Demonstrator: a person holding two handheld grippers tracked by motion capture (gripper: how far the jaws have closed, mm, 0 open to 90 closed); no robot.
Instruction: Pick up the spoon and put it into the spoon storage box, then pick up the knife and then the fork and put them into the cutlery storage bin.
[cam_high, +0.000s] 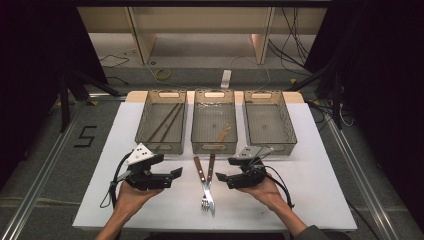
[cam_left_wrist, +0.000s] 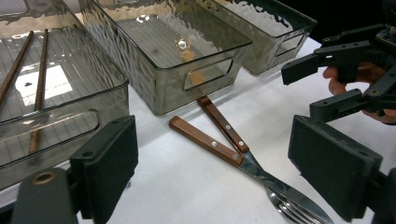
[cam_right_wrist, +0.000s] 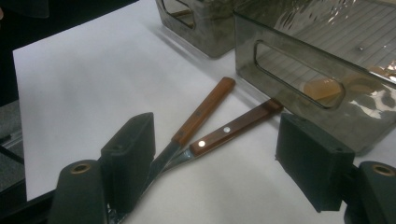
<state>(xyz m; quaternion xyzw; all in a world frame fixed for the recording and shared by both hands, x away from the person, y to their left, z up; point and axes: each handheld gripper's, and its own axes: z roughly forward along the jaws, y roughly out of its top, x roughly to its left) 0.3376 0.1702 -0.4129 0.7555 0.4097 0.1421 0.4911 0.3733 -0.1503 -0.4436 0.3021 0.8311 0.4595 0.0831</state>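
High view: a knife (cam_high: 202, 175) and a fork (cam_high: 208, 181), both with brown wooden handles fixed by pale rivets, lying crossed on the white worktop (cam_high: 320, 170) just below the middle bin (cam_high: 214, 121). Handles at 12 o'clock, spread apart in a narrow V; steel ends at 6 o'clock, overlapping. Left gripper (cam_high: 174, 173) at 9 o'clock of the pair, held in the left hand (cam_high: 131, 194), fingers parted with nothing between them. Right gripper (cam_high: 221, 177) at 3 o'clock, held in the right hand (cam_high: 265, 191), its fingers apart and just beside the fork's handle. Three clear grey bins in a row at 12 o'clock; two brown chopsticks (cam_high: 166, 121) in the left bin (cam_high: 161, 121), a small wooden piece (cam_high: 223, 133) in the middle one.

Left gripper view: own fingers (cam_left_wrist: 110, 163) spread wide, bare worktop between. Knife (cam_left_wrist: 205, 140) and fork (cam_left_wrist: 223, 125) ahead, polished steel crossing toward 5 o'clock, tines under the blade. Right gripper (cam_left_wrist: 306, 91) at 2 o'clock, open.

Right gripper view: own fingers (cam_right_wrist: 130, 158) wide apart, gripping nothing; knife (cam_right_wrist: 201, 112) and fork (cam_right_wrist: 233, 127) crossing between them, blade passing close by the left-hand finger, handles pointing to 1 o'clock toward the middle bin (cam_right_wrist: 280, 70).
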